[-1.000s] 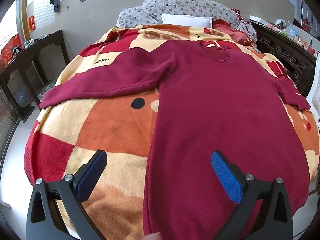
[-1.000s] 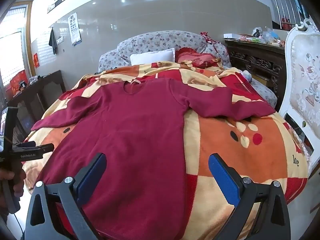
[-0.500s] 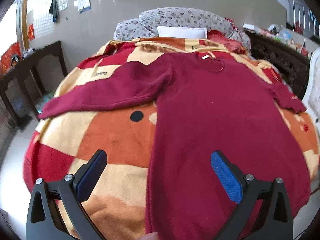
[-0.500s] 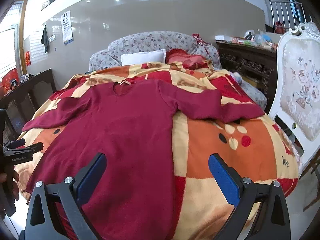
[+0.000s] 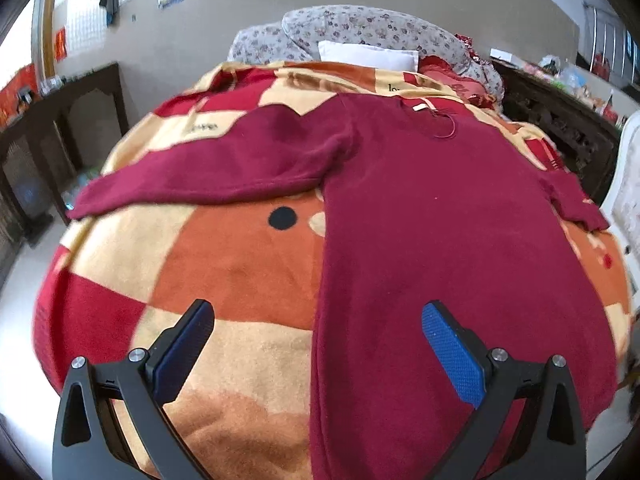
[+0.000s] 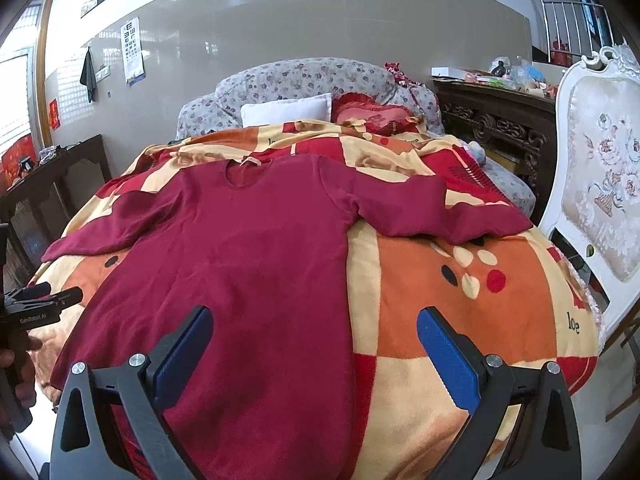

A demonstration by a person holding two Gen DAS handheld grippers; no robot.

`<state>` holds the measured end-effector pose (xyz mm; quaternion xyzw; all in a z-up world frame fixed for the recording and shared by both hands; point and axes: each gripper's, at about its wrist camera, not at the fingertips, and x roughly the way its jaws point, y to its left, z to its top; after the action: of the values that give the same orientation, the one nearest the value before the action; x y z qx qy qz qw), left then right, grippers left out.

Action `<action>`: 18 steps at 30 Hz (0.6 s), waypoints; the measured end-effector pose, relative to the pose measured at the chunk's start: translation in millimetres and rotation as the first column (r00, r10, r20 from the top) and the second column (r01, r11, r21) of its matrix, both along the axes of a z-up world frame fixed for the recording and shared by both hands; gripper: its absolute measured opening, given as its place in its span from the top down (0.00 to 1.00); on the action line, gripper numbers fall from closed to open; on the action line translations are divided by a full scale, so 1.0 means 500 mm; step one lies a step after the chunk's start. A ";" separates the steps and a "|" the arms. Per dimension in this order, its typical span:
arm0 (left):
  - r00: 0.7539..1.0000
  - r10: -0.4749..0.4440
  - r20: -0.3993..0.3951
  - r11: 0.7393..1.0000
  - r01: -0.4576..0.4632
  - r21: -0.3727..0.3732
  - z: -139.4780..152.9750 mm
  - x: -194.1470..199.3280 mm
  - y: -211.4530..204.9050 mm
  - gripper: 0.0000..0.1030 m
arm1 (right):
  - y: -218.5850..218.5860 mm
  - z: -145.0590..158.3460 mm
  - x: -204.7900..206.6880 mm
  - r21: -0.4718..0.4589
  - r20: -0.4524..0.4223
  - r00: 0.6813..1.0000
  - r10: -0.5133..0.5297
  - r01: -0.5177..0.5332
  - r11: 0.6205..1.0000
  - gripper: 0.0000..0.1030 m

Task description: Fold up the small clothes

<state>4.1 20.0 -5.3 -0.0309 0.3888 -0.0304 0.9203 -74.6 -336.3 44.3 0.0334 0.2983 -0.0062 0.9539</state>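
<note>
Both my left gripper (image 5: pixel 318 354) and right gripper (image 6: pixel 314 354) hover with jaws spread and empty over the bed's near edge, where the red sweater (image 6: pixel 248 248) lies flat, soft and limp, likely best pinched at its hem corners.

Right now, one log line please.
stage: pre-grasp | red top: flat on blanket, unfolded | left gripper: open | right gripper: open

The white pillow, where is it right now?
The white pillow is at the head of the bed, against the floral cushion, just left of the red cushion and beyond the maroon sweater in the right wrist view.
</note>
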 end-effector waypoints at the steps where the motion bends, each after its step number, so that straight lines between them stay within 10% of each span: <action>1: 1.000 0.005 -0.002 1.000 -0.005 -0.008 -0.001 0.002 0.004 0.00 | 0.001 0.000 0.000 0.001 -0.001 1.000 0.000 0.000 1.000 0.00; 18: 0.996 0.087 -0.019 0.996 -0.087 0.034 -0.006 0.017 0.021 0.00 | 0.020 0.001 0.010 -0.013 -0.017 1.000 0.023 -0.024 1.000 0.00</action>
<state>12.8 30.6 -8.3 -0.0330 0.3970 0.0164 0.9171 -69.6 -326.5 44.7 0.0236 0.3065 0.0028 0.9516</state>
